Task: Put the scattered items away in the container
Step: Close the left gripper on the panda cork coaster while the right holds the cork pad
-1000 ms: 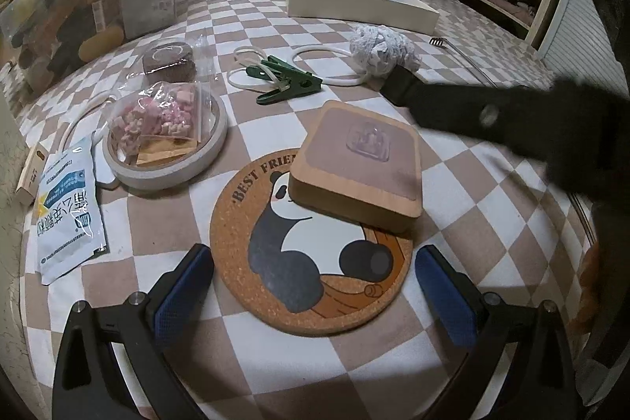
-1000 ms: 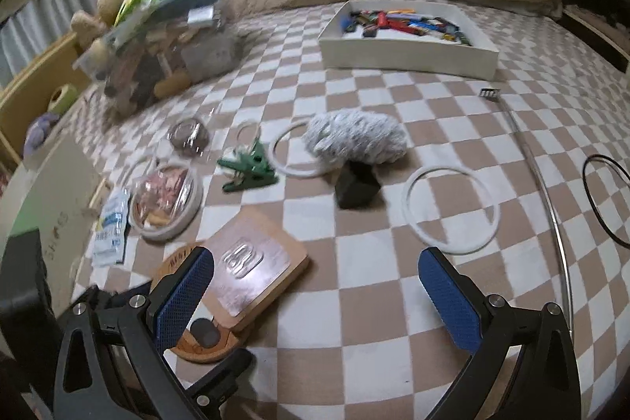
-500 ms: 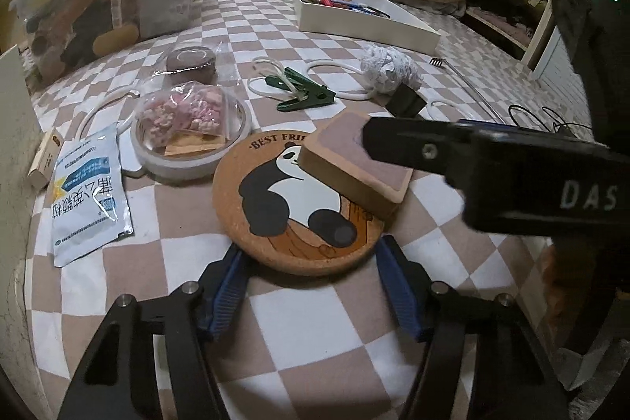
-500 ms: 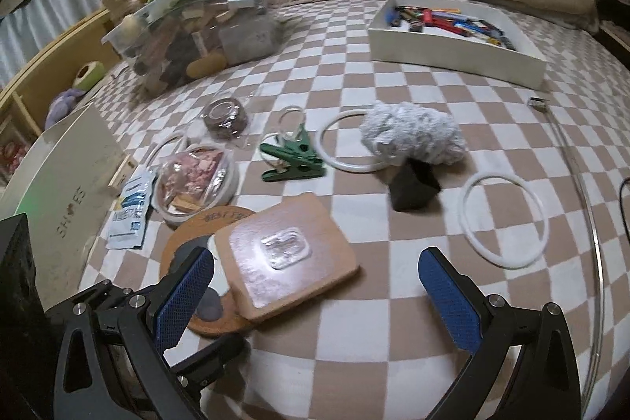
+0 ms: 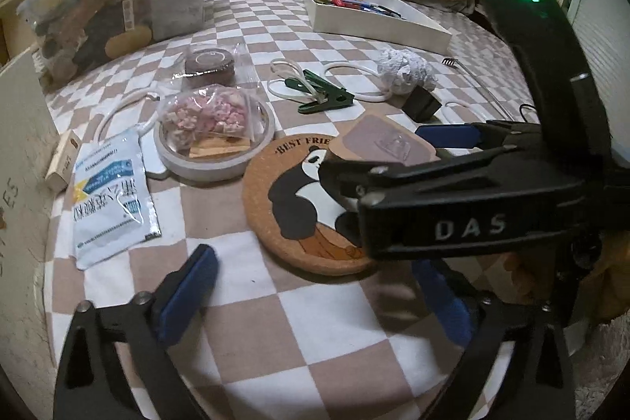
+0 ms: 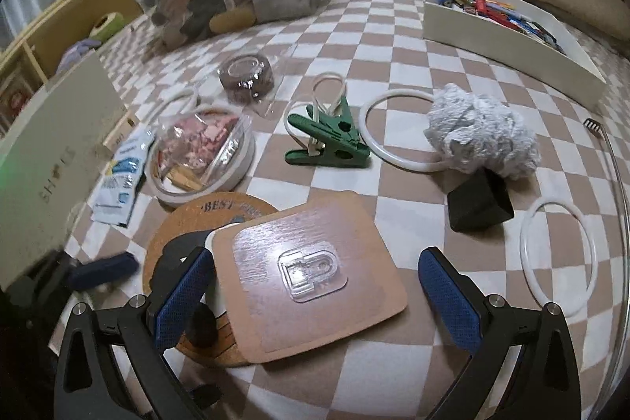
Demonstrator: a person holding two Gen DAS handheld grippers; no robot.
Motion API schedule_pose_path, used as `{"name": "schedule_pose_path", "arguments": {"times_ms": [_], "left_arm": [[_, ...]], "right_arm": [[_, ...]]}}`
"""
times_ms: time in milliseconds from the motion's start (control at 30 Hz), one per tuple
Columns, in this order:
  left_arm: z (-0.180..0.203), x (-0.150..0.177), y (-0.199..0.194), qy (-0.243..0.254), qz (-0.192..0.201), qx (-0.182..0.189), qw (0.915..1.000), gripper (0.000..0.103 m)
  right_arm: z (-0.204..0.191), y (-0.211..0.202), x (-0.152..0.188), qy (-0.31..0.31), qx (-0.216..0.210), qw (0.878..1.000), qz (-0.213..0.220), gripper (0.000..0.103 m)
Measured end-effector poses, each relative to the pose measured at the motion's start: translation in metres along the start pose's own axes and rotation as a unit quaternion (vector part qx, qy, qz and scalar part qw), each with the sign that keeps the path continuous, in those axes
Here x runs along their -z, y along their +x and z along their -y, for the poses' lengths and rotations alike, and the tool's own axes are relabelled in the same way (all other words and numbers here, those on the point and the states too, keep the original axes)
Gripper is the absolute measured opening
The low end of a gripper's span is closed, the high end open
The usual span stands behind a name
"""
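A square wooden pad with a clear hook [image 6: 311, 274] lies partly on a round cork panda coaster [image 6: 189, 219] on the checkered bed cover. My right gripper [image 6: 315, 294] is open and straddles the pad, one blue pad at each side, neither pressing it. In the left wrist view the right gripper [image 5: 393, 156] reaches in from the right over the pad [image 5: 378, 144] and coaster [image 5: 299, 199]. My left gripper [image 5: 315, 302] sits just short of the coaster; its jaws are opening, nothing between them. The white container [image 5: 378, 22] holding colourful items stands far back.
Scattered beyond: a green clip [image 6: 327, 140], white rings [image 6: 397, 128], a crumpled grey ball [image 6: 480, 132], a black block [image 6: 476, 203], a dish with a pink-filled bag [image 5: 212, 128], a sachet [image 5: 110, 199], a bagged tape roll [image 5: 208, 61]. A full clear bin [image 5: 110, 6] stands back left, a shoebox [image 6: 51, 152] left.
My right gripper came down and forward until its open jaws straddle the wooden pad. My left gripper's jaws narrowed partway, then spread wide again; the hand stayed put.
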State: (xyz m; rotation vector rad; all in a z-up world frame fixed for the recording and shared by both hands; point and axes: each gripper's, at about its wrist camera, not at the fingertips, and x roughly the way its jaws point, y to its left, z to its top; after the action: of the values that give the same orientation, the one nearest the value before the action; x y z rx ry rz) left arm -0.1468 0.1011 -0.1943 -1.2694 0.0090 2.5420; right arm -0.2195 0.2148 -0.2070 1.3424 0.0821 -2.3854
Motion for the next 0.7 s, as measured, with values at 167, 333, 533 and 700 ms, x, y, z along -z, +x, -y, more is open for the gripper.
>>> {"name": "schedule_pose_path", "arguments": {"times_ms": [167, 333, 533, 700], "left_arm": [[0.002, -0.005, 0.005, 0.018, -0.014, 0.0, 0.9997, 0.103], [0.01, -0.007, 0.012, 0.05, -0.023, -0.022, 0.9982, 0.103], [0.013, -0.014, 0.019, 0.067, -0.027, -0.035, 0.9967, 0.103], [0.018, -0.023, 0.028, 0.079, -0.032, -0.037, 0.9957, 0.103]], "right_arm": [[0.01, -0.004, -0.004, 0.044, -0.02, 0.999, -0.007, 0.096], [0.01, -0.01, -0.002, 0.04, -0.024, 0.999, -0.01, 0.089], [0.018, -0.015, -0.003, 0.058, -0.015, 0.998, -0.002, 0.089], [0.036, -0.024, -0.003, 0.099, -0.015, 0.995, 0.015, 0.089]]}}
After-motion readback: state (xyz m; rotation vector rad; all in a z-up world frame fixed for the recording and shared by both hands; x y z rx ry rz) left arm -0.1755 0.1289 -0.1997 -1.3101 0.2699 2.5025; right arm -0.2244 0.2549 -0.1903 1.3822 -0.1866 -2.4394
